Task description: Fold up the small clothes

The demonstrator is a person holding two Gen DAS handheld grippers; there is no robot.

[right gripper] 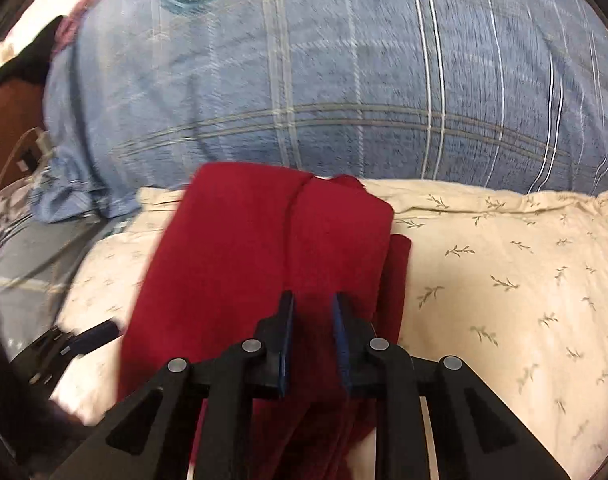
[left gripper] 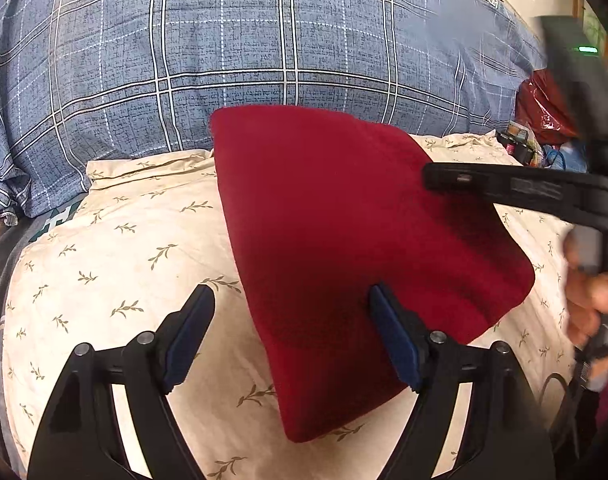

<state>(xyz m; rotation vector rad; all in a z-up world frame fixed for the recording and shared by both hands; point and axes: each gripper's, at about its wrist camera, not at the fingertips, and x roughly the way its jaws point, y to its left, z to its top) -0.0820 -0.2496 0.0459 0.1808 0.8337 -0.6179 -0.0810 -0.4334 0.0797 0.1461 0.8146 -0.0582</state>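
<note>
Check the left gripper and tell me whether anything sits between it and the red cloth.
Nothing visible does. The left gripper stands open right over the near edge of the folded red cloth on the cream leaf-print pillow. The right gripper reaches over the cloth's far side, clear of the left one's path.

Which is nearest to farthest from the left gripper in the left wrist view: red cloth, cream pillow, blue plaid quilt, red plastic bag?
From the left gripper:
1. Red cloth, lying under its right finger.
2. Cream pillow, under the cloth, below the left finger.
3. Blue plaid quilt, behind the pillow.
4. Red plastic bag, far right edge; roughly level with the quilt, hard to separate.
</note>
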